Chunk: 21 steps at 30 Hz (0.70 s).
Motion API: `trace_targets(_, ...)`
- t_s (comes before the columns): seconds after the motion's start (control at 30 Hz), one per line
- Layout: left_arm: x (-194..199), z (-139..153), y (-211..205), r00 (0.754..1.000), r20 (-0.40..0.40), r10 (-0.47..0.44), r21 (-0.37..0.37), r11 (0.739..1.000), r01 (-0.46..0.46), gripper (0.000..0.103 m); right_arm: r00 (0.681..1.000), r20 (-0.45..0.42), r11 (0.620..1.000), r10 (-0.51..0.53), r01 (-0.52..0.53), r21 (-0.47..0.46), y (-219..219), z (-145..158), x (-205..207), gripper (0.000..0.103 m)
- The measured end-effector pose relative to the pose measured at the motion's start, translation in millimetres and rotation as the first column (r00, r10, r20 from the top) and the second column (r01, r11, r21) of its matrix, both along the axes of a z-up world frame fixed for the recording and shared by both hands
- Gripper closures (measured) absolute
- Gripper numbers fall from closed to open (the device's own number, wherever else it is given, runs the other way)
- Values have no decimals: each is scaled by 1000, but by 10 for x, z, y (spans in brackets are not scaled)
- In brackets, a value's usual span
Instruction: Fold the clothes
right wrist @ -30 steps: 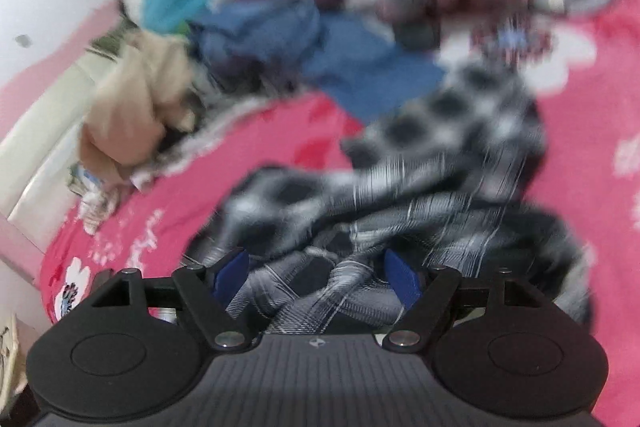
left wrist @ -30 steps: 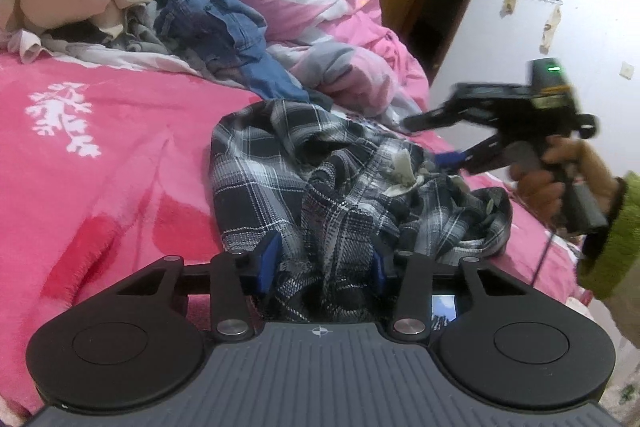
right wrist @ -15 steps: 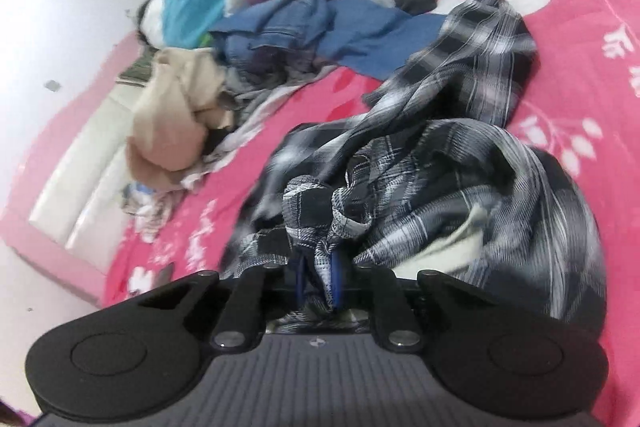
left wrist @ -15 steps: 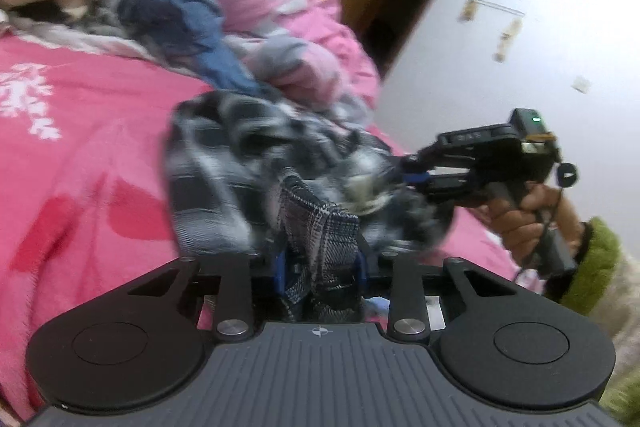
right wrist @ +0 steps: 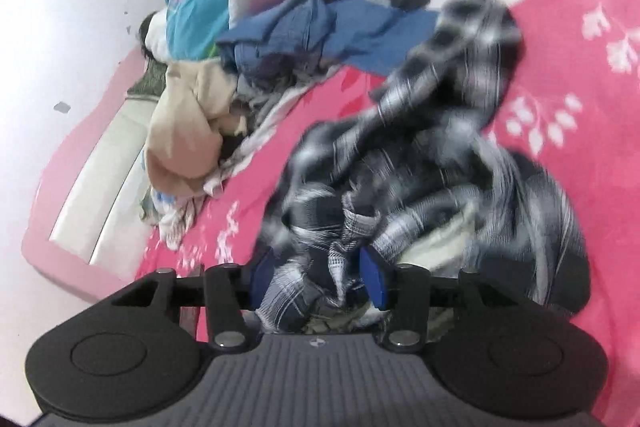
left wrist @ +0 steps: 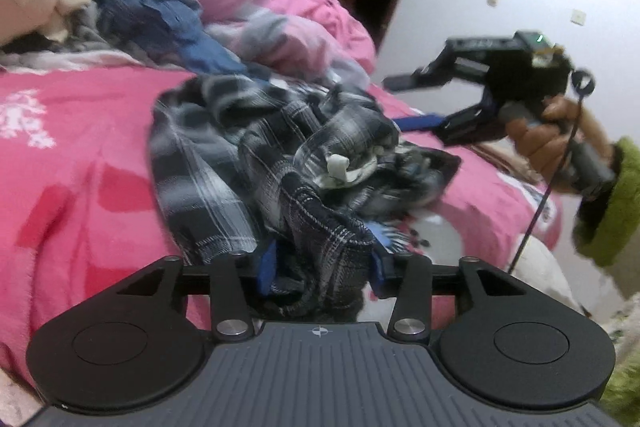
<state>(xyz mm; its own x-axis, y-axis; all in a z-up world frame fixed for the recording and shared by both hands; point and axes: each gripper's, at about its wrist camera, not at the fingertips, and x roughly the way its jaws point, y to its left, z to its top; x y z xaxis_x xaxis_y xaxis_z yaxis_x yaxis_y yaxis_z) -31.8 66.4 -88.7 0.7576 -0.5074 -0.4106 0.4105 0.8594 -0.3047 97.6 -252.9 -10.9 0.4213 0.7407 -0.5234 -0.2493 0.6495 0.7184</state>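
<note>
We find the left gripper (left wrist: 322, 265) jaws partway apart and opening, a plaid shirt (left wrist: 248, 147) fold between them. The right gripper (right wrist: 318, 275) likewise opens around bunched shirt cloth; whether either set of pads presses it, we cannot tell.

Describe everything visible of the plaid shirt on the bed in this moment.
The plaid shirt is a black, grey and white checked woven garment, crumpled in a loose heap on the pink floral bedspread. One long part stretches away toward the blue jeans. A pale inner lining or label shows in its folds. A bunch of its fabric sits between the fingers of the left gripper, and another between those of the right gripper; both sets of jaws are opening.
</note>
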Motion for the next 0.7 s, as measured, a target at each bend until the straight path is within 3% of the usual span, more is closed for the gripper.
trace_targets(0.2,6,-16,45,998,21,58,-8,998,-58,56,987,159,994,18,-1,-107,117,407,128,47)
trace_targets(0.3,26,-27,105,997,11,78,-46,996,-78,57,936,317,966,153,-74,-246,280,466,210,20)
trace_targets(0.33,40,-31,127,996,6,83,-58,995,-83,57,911,354,948,211,-103,-300,335,443,237,17)
trace_targets(0.43,67,-61,201,995,-8,96,-97,991,-96,58,857,376,882,352,-169,-440,432,288,357,16)
trace_targets(0.57,118,-148,316,993,-45,109,-177,978,-115,62,842,307,841,444,-272,-468,505,53,589,16)
trace_targets(0.7,148,-162,369,992,-61,110,-220,968,-121,62,854,233,838,466,-340,-427,632,-165,797,18)
